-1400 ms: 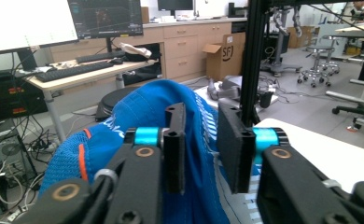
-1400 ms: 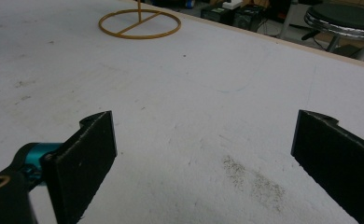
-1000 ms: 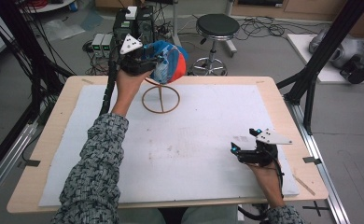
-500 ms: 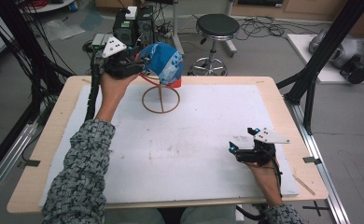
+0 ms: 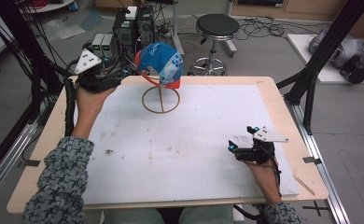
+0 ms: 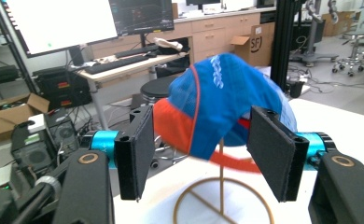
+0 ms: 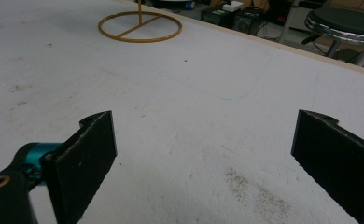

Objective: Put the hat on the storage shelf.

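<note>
Behind table: stool (image 5: 217, 25) | cap (image 5: 161, 63) on stand (image 5: 160, 99), perhaps loosely | both tongs wide, empty

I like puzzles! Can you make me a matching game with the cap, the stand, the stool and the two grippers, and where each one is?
Things:
1. blue and orange cap
2. gold wire stand
3. black stool
4. right gripper

Places or states:
A. on the floor beyond the table's far edge
B. open, resting low over the white mat near the person
C. hanging on top of the stand's post
D. ring base flat on the white mat

Pairs: 1-C, 2-D, 3-A, 4-B

The left gripper is open beside the cap.
</note>
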Motion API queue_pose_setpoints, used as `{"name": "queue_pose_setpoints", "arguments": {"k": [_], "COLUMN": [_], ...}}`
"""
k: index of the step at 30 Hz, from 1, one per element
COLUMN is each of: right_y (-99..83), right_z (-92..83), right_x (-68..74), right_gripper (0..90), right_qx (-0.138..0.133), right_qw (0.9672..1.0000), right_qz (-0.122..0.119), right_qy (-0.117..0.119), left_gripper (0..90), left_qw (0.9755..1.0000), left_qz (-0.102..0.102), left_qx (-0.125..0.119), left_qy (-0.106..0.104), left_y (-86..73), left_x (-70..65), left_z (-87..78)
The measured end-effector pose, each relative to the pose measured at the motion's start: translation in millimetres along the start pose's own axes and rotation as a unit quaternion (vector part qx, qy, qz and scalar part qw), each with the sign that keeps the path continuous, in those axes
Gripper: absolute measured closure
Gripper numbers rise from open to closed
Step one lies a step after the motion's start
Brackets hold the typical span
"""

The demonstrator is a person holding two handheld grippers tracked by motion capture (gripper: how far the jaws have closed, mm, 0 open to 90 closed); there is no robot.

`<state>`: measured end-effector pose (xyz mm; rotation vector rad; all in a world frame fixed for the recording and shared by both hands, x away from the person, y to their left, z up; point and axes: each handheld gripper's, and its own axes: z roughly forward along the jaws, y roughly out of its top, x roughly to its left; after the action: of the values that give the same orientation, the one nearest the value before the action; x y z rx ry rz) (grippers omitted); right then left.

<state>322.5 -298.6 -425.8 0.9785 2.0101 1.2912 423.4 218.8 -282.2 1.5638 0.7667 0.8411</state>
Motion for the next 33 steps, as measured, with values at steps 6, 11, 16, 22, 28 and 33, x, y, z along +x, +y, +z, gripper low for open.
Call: {"name": "queue_pose_setpoints", "arguments": {"k": [6,11,16,22,28,33], "right_y": [0.8,1.2,2.1,2.7,2.2,1.3], "right_z": [-0.5,-1.6,-1.9,0.5,-0.2,-0.9], "right_x": [-1.8,-2.9,-4.5,-6.3,-8.2,-9.6], "right_gripper": [5.6,5.6,5.6,5.6,5.6,5.6], "right_qx": [-0.005,-0.009,-0.012,-0.010,-0.010,-0.007], "right_qw": [1.0000,0.9999,0.9996,0.9994,0.9990,0.9986], "right_qz": [0.003,0.011,0.015,0.021,0.024,0.031], "right_qy": [-0.005,-0.009,-0.020,-0.026,-0.036,-0.043], "left_gripper": [39.3,37.3,30.5,28.5,25.4,23.2], "left_qw": [0.9999,0.9997,0.9992,0.9986,0.9983,0.9978], "left_qz": [-0.002,-0.003,-0.014,-0.024,-0.025,-0.019], "left_qx": [0.005,0.016,0.029,0.031,0.040,0.048], "left_qy": [0.011,0.019,0.022,0.035,0.035,0.042], "left_y": [-12.8,-28.9,-48.8,-69.0,-89.4,-109.0], "left_x": [2.2,2.1,1.9,-0.7,-7.8,-18.7], "left_z": [-29.3,-51.1,-69.2,-90.4,-104.6,-114.2]}}
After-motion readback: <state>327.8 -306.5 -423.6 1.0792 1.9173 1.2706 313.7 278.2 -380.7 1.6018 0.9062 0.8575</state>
